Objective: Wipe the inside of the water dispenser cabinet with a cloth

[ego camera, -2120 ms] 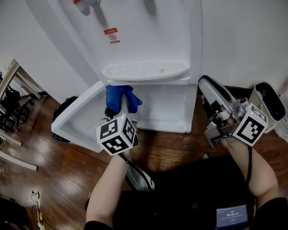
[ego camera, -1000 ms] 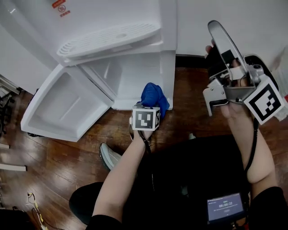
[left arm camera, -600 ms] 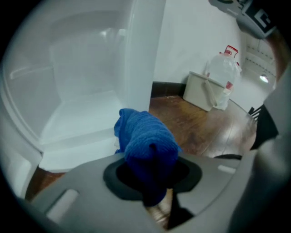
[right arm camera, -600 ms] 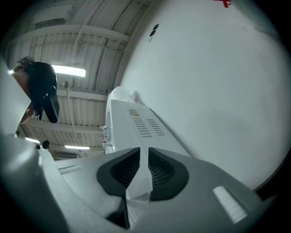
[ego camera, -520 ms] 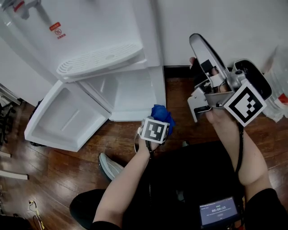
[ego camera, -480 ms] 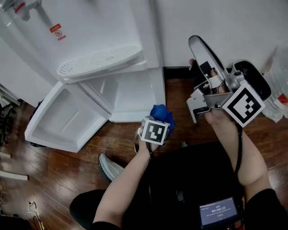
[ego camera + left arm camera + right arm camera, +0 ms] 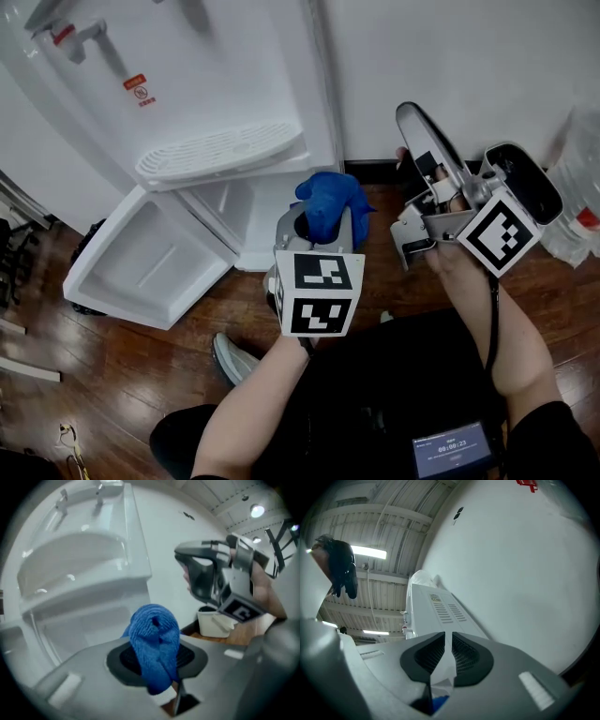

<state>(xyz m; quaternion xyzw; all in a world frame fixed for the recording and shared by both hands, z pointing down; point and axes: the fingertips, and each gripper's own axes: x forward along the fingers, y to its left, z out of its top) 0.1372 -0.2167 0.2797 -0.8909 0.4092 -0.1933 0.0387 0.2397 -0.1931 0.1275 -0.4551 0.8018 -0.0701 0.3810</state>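
The white water dispenser (image 7: 234,84) stands against the wall with its lower cabinet (image 7: 255,208) open and the door (image 7: 141,267) swung down to the left. My left gripper (image 7: 319,220) is held up in front of the cabinet, shut on a bunched blue cloth (image 7: 328,202) that sticks out past its pads (image 7: 154,644). The dispenser (image 7: 79,564) fills the left of the left gripper view. My right gripper (image 7: 410,114) is raised at the right and points up at the wall; its pads (image 7: 464,656) stand shut with only a thin slit and nothing held.
A drip tray (image 7: 220,150) juts out above the cabinet. A white bin (image 7: 213,623) stands on the wooden floor (image 7: 141,356) by the wall. Clear plastic things (image 7: 579,187) sit at the right edge. My shoe (image 7: 230,358) is below the door.
My left gripper has risen with the blue cloth from near the floor to the height of the cabinet's top. The right gripper has stayed in place.
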